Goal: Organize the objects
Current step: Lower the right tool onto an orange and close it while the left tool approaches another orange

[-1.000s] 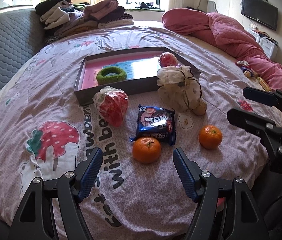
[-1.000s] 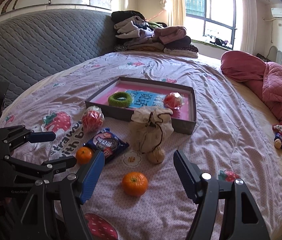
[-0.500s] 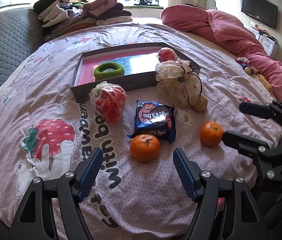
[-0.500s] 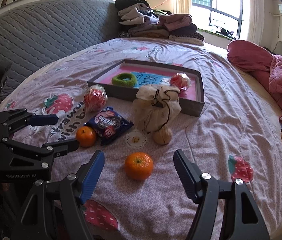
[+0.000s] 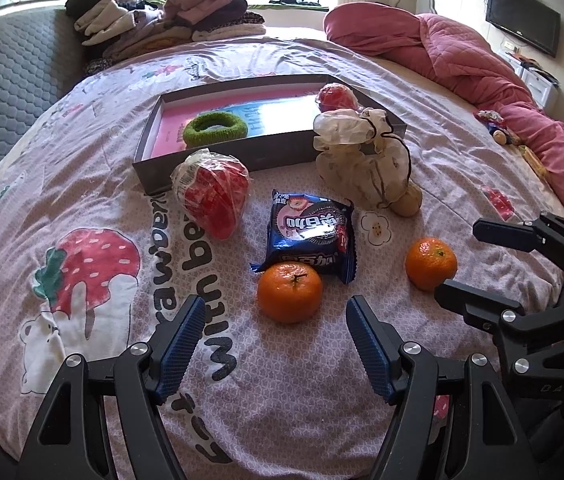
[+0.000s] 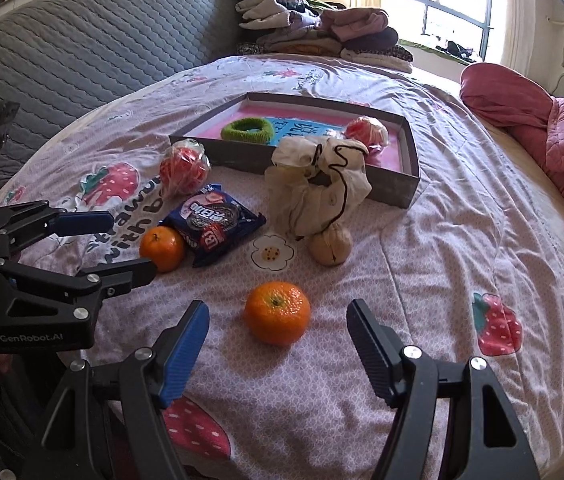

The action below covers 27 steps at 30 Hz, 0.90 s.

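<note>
A pile of folded clothes (image 5: 162,16) lay against the grey quilted headboard (image 6: 82,48); a crumpled pink quilt (image 5: 462,52) sat beneath a black wall-mounted television (image 5: 522,18).

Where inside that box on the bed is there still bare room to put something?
Inside the box, the pink floor is bare between the green ring and the red wrapped ball, and along the far wall. The bed just before the box is crowded: red net bag, cookie packet, cloth pouch.
</note>
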{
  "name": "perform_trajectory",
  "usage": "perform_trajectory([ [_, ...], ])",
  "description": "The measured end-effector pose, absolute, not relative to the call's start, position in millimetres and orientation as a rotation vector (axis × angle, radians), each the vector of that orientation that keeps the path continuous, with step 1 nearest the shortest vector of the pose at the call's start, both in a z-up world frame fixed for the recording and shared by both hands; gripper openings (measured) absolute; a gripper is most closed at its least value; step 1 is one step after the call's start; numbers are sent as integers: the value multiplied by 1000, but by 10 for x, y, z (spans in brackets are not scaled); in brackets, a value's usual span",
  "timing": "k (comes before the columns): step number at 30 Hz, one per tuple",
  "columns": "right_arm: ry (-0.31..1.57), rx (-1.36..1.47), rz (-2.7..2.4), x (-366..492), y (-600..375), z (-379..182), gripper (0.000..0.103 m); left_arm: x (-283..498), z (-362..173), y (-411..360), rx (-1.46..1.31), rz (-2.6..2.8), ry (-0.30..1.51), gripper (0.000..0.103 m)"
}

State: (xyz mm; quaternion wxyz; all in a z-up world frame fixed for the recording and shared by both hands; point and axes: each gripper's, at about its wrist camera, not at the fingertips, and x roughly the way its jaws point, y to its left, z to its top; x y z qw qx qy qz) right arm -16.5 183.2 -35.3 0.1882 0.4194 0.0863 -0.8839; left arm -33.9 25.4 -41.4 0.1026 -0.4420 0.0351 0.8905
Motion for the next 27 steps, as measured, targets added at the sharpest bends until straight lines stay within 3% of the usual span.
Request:
perform_trajectory([
  [16,259,1202,-2478,-227,1767,-507,65,-452,-537,247,-1317,2624,80,74],
  [20,256,1211,-2476,-246,1747,-542,54,-481,-562,250,-1317,2629,91,74],
  [27,248,1216,-2468,-273,1730,-586,53,-520,-602,241,-1319,2620,73,74],
])
